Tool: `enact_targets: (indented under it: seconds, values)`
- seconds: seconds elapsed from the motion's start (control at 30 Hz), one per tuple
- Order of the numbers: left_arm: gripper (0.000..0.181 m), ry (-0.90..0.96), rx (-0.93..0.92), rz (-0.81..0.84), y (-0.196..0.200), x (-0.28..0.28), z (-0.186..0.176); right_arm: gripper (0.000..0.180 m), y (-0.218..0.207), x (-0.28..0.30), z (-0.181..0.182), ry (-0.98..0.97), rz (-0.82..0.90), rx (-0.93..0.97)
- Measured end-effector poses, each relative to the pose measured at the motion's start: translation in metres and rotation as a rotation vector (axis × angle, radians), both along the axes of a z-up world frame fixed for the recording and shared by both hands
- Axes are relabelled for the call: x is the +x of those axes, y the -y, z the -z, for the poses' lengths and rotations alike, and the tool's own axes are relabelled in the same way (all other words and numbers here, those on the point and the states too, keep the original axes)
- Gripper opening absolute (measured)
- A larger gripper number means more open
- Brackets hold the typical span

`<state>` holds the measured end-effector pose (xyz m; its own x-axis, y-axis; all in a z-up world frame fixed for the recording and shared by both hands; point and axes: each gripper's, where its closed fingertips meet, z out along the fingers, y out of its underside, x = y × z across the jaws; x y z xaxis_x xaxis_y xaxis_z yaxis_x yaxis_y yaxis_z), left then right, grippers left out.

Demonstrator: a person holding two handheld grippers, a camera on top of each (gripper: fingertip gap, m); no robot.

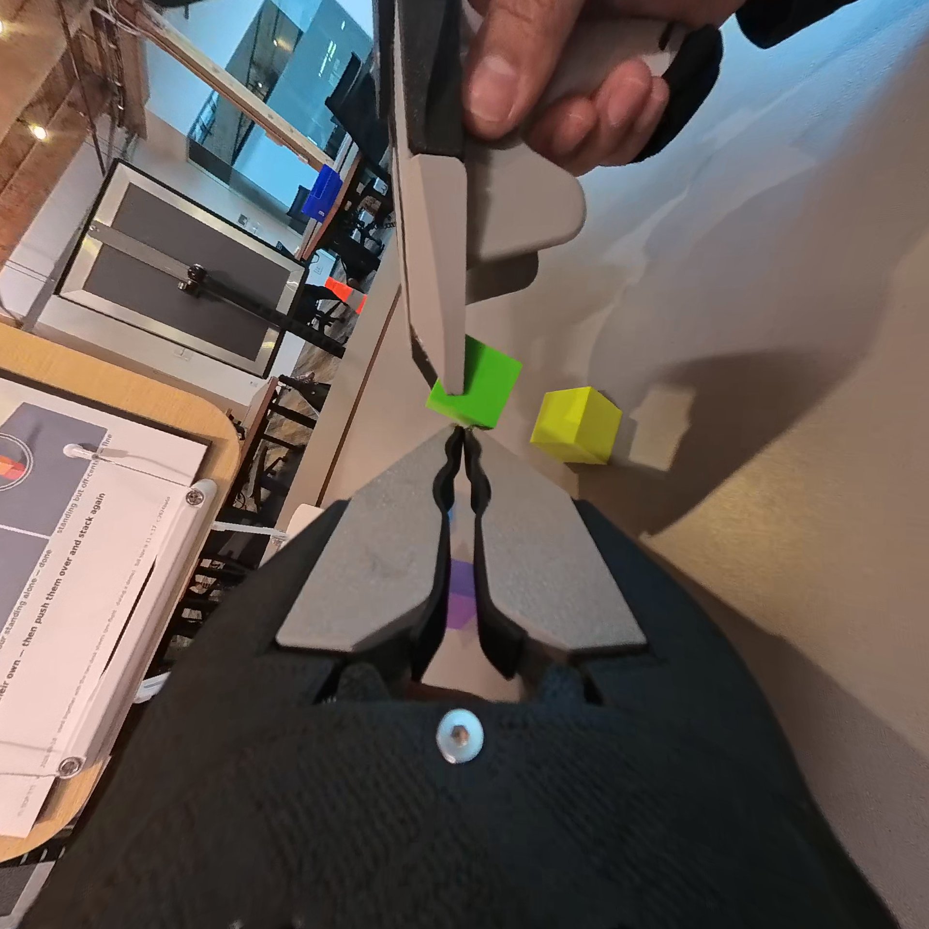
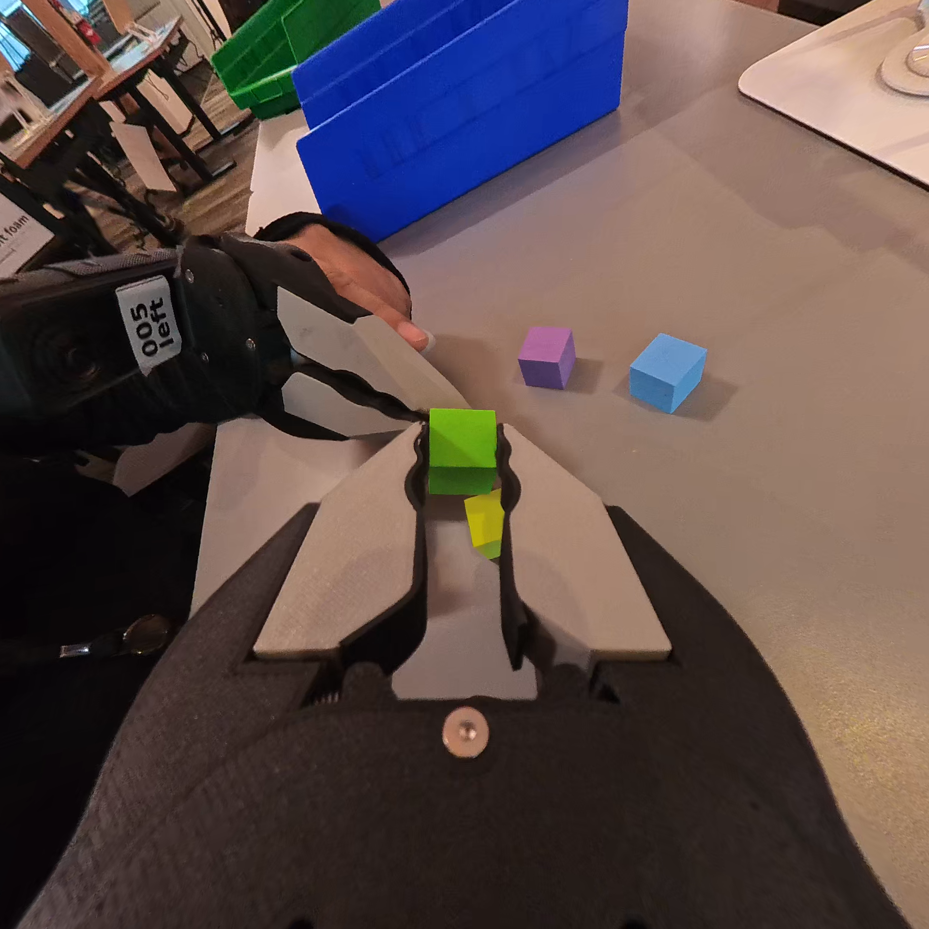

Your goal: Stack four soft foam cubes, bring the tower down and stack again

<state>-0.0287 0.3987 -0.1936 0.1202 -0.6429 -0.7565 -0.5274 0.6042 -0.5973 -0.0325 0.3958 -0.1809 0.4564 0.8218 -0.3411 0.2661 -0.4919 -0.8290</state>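
Observation:
My right gripper (image 2: 462, 442) is shut on a green foam cube (image 2: 461, 445) and holds it above the grey table (image 2: 704, 502). A yellow cube (image 2: 485, 523) lies on the table just below it. My left gripper (image 1: 461, 433) is shut and empty, and its tips touch the green cube's (image 1: 485, 389) side. It shows at the left of the right wrist view (image 2: 421, 415). The right gripper (image 1: 465, 387) comes in from above in the left wrist view, with the yellow cube (image 1: 578, 425) beside it. A purple cube (image 2: 547, 357) and a blue cube (image 2: 667, 372) lie apart farther back.
A blue bin (image 2: 452, 125) and a green bin (image 2: 281, 55) stand at the table's far side. A white board (image 2: 829, 90) lies at the far right corner. A printed sheet (image 1: 100, 553) rests on a wooden surface to the left. My left and right fingertips are right by each other.

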Motion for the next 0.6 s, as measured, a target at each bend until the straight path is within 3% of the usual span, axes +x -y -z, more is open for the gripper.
enact_targets:
  seconds: [0.33, 0.6]
  values:
    - [0.0, 0.007, -0.068, -0.124, -0.027, -0.015, 0.0, 0.024, 0.011, 0.008, 0.013, 0.158, -0.19, 0.285]
    - [0.0, -0.008, -0.171, -0.261, -0.048, -0.025, 0.01, 0.024, 0.013, 0.008, 0.017, 0.195, -0.227, 0.343]
